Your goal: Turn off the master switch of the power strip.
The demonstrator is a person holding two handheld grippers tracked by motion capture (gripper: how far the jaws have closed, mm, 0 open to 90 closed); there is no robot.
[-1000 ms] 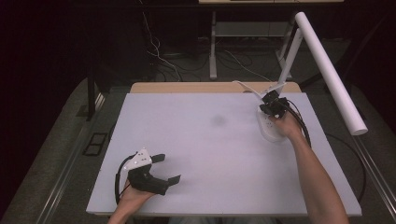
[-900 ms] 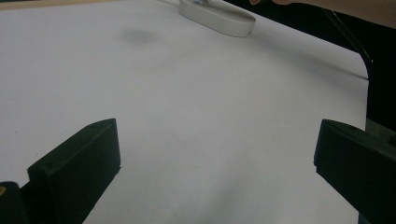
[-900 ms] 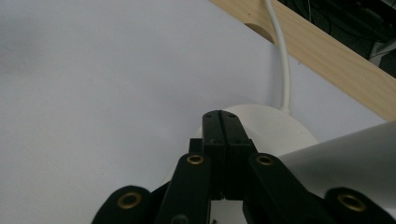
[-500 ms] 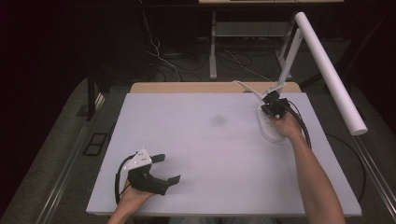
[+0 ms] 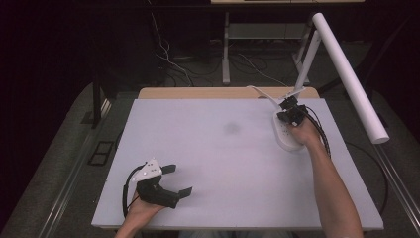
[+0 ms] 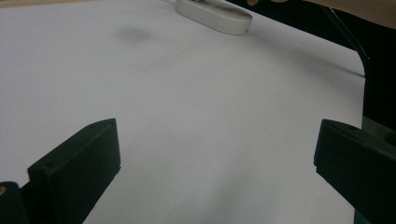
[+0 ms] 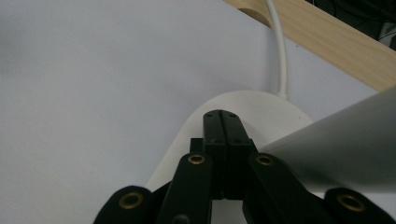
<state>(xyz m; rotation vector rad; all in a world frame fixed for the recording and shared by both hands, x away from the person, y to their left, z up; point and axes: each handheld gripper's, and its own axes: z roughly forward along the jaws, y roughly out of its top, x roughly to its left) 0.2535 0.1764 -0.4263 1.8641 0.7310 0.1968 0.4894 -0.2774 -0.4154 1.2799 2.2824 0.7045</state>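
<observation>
Right now the lamp base (image 5: 286,136) — a white oval slab — lies on the white table (image 5: 213,163) near its far right corner, flat on the surface. From the base a white stem (image 5: 306,64) rises tilted toward the far side, and it carries a long white tube (image 5: 349,74) that slants out past the table's right edge. A white cord (image 7: 279,51) leaves the far end of the base and runs over the wooden edge (image 7: 336,42) beyond the white sheet.

The right gripper (image 5: 289,110) stands over the far end of the base, its jaws pressed flat together with nothing between them; in the right gripper view the joined tips (image 7: 221,122) sit just above or on the base's top — whether they touch it cannot be told. The stem's foot crosses that view just to the right of the jaws. The right forearm reaches up along the table's right side.

Well apart, near the table's front left corner, the left gripper (image 5: 176,179) rests low in the person's hand, with its jaws spread wide and only bare table between them. In the left gripper view the base (image 6: 215,14) shows far off at the top. A faint grey smudge (image 5: 231,128) marks the table between its middle and the base.
</observation>
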